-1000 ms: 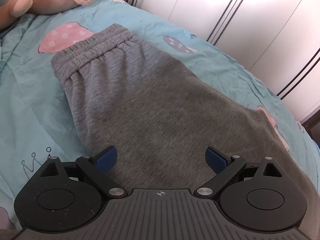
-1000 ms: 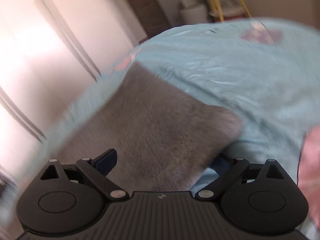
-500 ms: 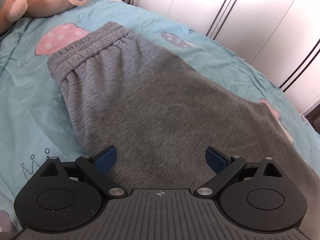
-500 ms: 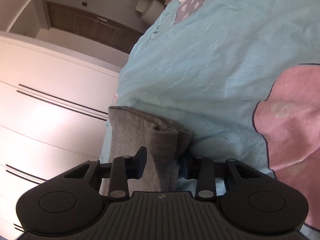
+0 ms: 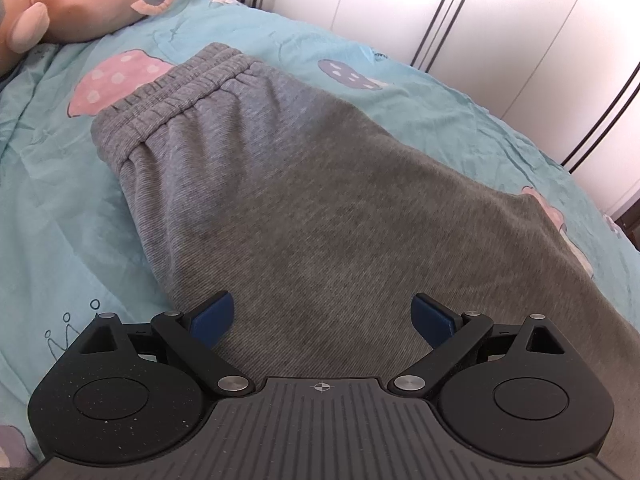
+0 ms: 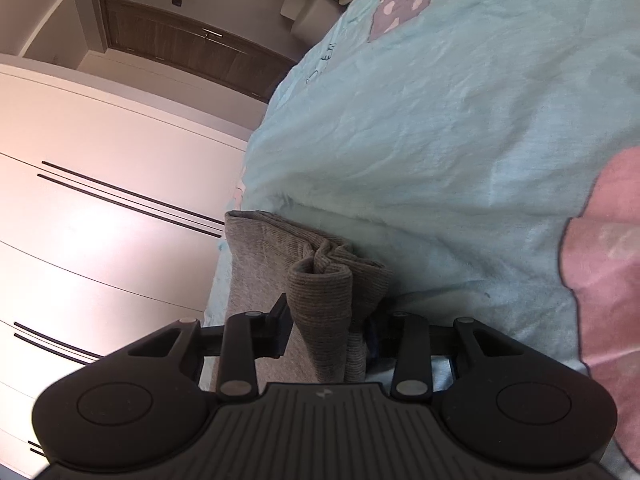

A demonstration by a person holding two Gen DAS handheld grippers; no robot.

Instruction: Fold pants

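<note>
We see a big bed with a light blue sheet [image 5: 48,208] that has pink and purple mushroom shapes on it. White wardrobe doors [image 5: 500,20] with thin black lines stand along the far side of the bed. A pink soft toy [image 5: 92,0] lies at the far left corner of the bed. The grey pants [image 5: 304,200] lie flat on the sheet, folded lengthwise into one long strip. Their stretchy waistband [image 5: 168,96] points toward the soft toy, and the rest runs back toward us and off to the right. In the right wrist view the leg end of the pants [image 6: 320,280] sits near the edge of the bed by the wardrobe, bunched into folds. Our left gripper [image 5: 323,316] hangs over the middle of the pants with its blue pads [image 5: 212,316] spread wide and nothing held. Our right gripper [image 6: 326,332] is turned on its side, and its jaws press on the bunched leg end from both sides while opening a tiny bit.
</note>
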